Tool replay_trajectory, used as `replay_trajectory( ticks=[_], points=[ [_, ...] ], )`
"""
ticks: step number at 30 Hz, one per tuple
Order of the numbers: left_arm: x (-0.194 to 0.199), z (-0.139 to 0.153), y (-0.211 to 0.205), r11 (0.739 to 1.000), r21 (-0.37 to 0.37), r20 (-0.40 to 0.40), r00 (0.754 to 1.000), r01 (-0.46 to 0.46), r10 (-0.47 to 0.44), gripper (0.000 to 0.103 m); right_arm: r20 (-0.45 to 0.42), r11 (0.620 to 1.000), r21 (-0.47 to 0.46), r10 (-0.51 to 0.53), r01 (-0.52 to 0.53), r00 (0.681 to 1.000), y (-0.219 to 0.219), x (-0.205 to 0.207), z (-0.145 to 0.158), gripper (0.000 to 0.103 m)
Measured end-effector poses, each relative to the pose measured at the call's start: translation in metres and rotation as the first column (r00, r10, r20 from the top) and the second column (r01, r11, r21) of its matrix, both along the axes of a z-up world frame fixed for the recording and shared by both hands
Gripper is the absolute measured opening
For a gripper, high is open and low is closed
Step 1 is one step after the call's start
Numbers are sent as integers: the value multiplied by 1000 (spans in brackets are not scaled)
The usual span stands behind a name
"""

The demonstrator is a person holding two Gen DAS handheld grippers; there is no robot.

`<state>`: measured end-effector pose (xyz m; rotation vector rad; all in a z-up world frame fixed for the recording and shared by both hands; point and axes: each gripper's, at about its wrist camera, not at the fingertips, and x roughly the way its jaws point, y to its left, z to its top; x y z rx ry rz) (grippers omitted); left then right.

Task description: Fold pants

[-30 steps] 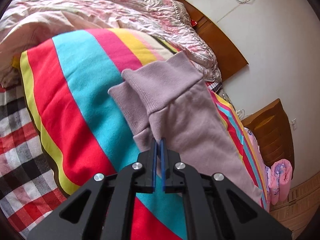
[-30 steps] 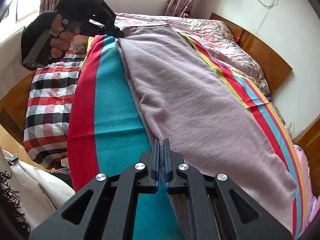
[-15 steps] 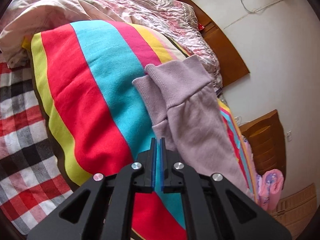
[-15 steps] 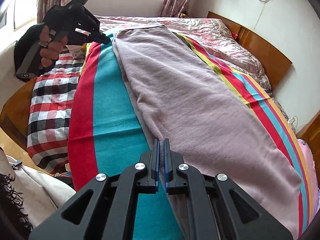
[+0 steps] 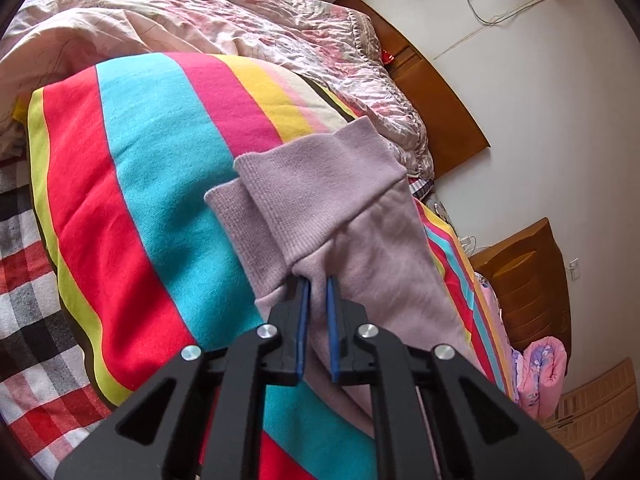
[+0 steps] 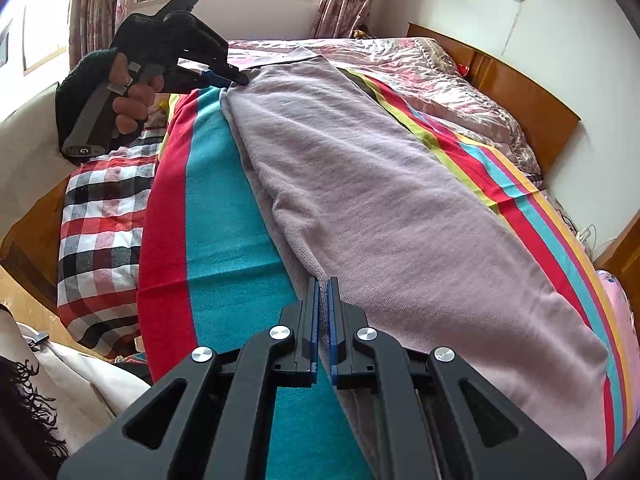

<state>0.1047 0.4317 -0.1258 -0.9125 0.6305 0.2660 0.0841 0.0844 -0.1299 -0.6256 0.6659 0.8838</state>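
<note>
Mauve knit pants (image 6: pixel 380 216) lie lengthwise on a striped blanket (image 6: pixel 224 216), one leg stacked on the other. My left gripper (image 5: pixel 316 280) sits at the leg edge just below the ribbed cuffs (image 5: pixel 320 184); its jaws stand a little apart with pant fabric between them. It also shows in the right wrist view (image 6: pixel 238 77) at the far end of the pants. My right gripper (image 6: pixel 323 280) is shut on the near edge of the pants.
A crumpled pink quilt (image 5: pixel 200 20) lies beyond the blanket. A plaid sheet (image 6: pixel 100 232) covers the bed's left side. A wooden headboard (image 6: pixel 520 92) runs along the right wall. A pink bundle (image 5: pixel 544 376) and a wooden cabinet (image 5: pixel 532 276) stand beside the bed.
My left gripper's jaws have parted slightly, loosening on the pants near the cuffs, and it has come down to the blanket. My right gripper stays shut on the near edge.
</note>
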Motion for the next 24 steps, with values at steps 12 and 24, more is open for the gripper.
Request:
replay_trajectory(
  ticks=[12,24],
  points=[
    [-5,-1,8,1000,17,-25,999,-25,25,24,-12,1000,9,-4,4,1000,0,3,0,5],
    [-24,26,-5,981,175,-35,995,-82,89,0,43,1000,21,9,-10,999,-1,-7,17,5]
  ],
)
